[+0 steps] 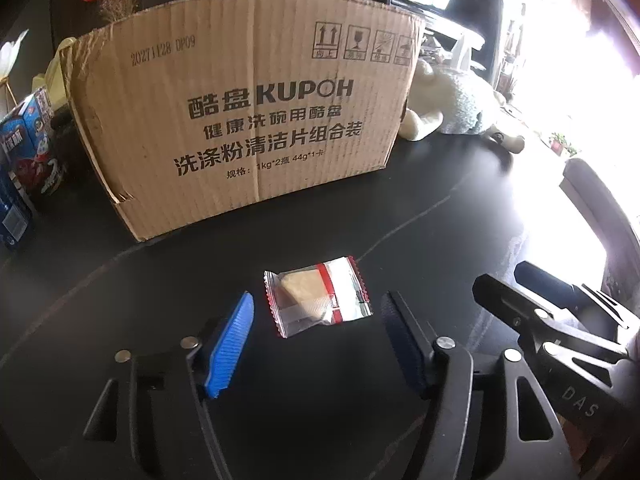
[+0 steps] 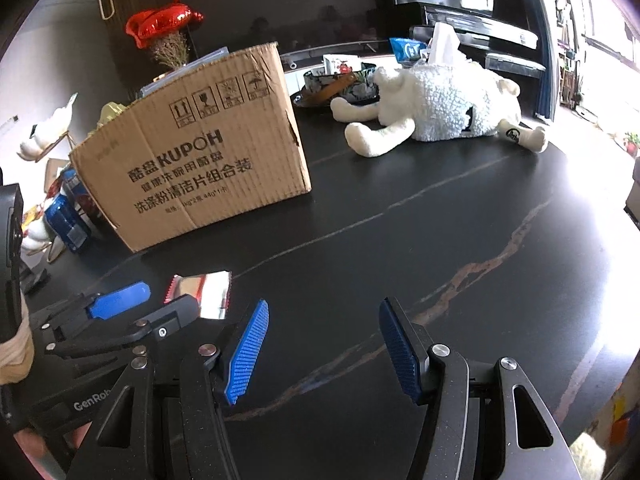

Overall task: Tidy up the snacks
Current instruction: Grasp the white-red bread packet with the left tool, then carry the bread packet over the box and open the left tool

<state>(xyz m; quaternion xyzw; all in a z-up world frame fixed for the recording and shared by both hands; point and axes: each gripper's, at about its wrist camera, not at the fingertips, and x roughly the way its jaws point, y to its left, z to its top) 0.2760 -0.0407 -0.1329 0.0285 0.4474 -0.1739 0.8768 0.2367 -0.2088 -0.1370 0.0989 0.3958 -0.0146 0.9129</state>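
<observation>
A clear-wrapped snack packet (image 1: 318, 295) with red trim and a pale biscuit inside lies flat on the black table. My left gripper (image 1: 318, 312) is open, its blue pads on either side of the packet's near end, not touching it. A brown cardboard box (image 1: 244, 108) marked KUPOH stands behind the packet, open at the top. In the right wrist view the packet (image 2: 208, 290) lies at lower left, partly hidden by the left gripper (image 2: 160, 300). My right gripper (image 2: 324, 312) is open and empty over bare table, to the right of the packet. The box (image 2: 200, 172) stands at the back left.
Blue snack boxes and cans (image 1: 28, 140) stand left of the cardboard box. A white plush sheep (image 2: 440, 108) lies at the back right, with a bowl (image 2: 340, 84) and tissues behind it. Red heart balloons (image 2: 164, 20) stand behind the box. The right gripper's body (image 1: 560, 328) is at right.
</observation>
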